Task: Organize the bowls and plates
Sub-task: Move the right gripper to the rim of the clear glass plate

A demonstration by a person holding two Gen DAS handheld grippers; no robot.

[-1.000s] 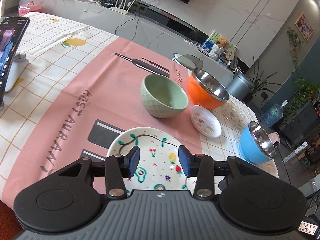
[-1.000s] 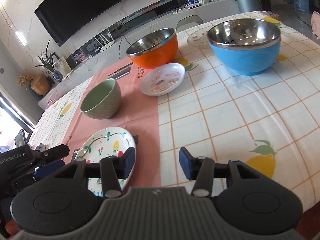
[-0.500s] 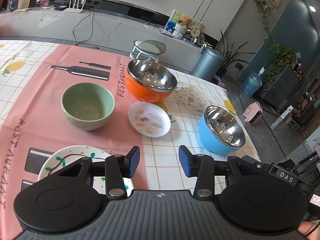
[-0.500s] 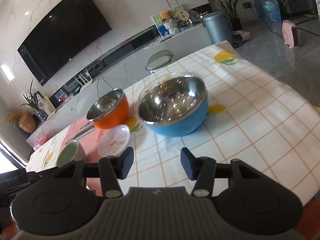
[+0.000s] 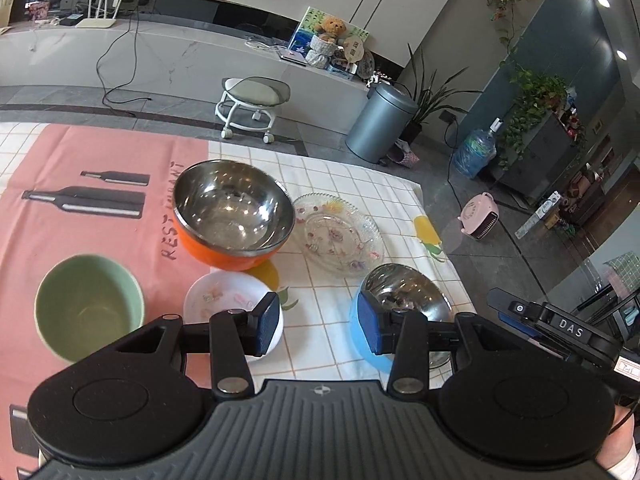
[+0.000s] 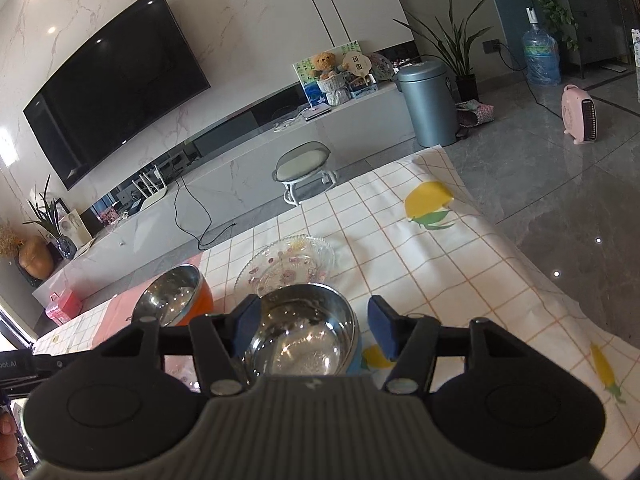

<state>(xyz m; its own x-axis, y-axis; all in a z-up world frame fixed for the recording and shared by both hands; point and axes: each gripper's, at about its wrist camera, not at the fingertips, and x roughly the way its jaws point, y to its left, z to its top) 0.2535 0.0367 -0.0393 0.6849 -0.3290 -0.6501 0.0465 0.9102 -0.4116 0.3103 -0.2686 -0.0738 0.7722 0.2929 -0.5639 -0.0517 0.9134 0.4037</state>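
Above the blue bowl (image 6: 308, 332), right tool (image 6: 314, 328) spread wide, empty

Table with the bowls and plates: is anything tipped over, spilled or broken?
Nothing stands out. The orange bowl, green bowl, blue bowl, glass plate and small white plate all sit upright, apart and empty.
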